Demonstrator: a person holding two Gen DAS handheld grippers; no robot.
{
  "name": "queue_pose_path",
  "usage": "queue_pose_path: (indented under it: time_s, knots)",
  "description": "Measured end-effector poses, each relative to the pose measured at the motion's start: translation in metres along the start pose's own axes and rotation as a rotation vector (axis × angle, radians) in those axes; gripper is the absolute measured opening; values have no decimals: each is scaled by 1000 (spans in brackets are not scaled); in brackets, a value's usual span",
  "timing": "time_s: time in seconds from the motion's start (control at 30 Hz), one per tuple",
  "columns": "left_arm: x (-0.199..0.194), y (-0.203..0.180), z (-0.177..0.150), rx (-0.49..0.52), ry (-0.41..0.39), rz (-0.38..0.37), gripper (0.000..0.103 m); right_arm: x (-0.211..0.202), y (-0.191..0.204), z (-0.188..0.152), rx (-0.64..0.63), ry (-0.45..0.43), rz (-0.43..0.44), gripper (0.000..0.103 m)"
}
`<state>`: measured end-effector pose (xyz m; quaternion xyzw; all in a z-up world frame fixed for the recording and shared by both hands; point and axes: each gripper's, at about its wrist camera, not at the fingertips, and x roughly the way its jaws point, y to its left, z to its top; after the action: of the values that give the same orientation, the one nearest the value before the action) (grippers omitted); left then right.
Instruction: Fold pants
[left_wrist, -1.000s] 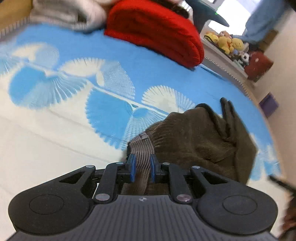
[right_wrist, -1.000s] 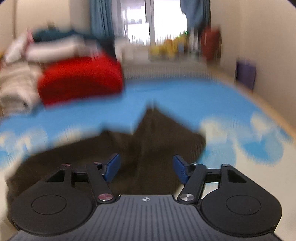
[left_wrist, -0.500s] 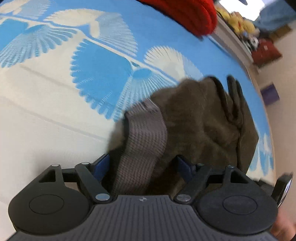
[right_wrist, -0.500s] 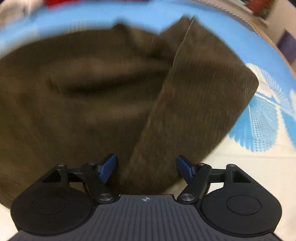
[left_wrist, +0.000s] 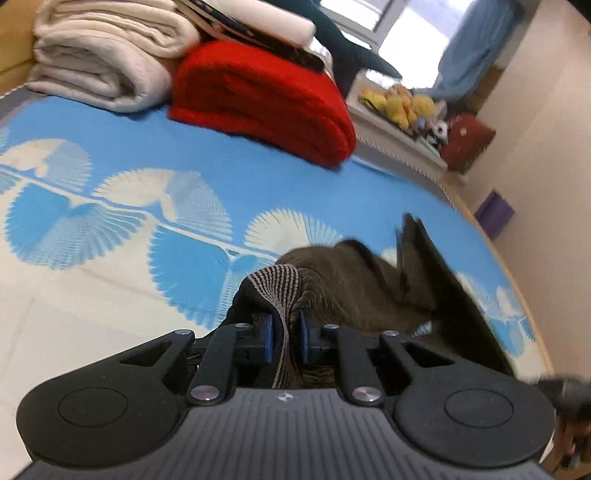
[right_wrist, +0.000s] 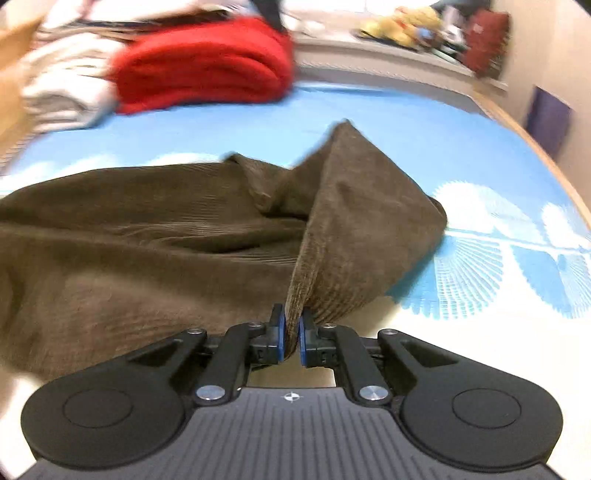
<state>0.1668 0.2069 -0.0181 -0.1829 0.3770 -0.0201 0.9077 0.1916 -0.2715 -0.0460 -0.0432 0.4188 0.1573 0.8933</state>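
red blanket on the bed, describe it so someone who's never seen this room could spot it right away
Look to the far end of the blue patterned bed cover. A row of folded bedding sits there, and the red blanket lies beside the cream blanket. It is the only bright red, thick fuzzy bundle in the pile.

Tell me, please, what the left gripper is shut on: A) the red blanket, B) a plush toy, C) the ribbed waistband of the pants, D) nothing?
C: in the left wrist view the left gripper pinches the striped ribbed waistband of the brown pants.
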Motion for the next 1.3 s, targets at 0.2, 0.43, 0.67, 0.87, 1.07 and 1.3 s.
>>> queue_pose_path:
  time_s: [0.2, 0.43, 0.67, 0.87, 1.07, 1.3]
  knots:
    - [40, 42, -28, -114, 379, 189, 32, 12, 22, -67, -296, 314, 135, 15]
    - [54, 38, -28, -146, 399, 218, 51, 13, -24, -39, 6, 159, 74, 27]
    - [79, 41, -32, -111, 455, 208, 61, 71, -16, 2, 109, 83, -41, 34]
    - [88, 42, -35, -71, 479, 204, 61, 140, -1, 23, 72, 138, -127, 44]
    - [91, 44, -32, -43, 479, 208, 37, 179, 14, 25, -32, 210, -219, 14]
    - [49, 50, -4, -84, 249, 179, 18, 63, -79, 43, 351, -81, -301, 11]
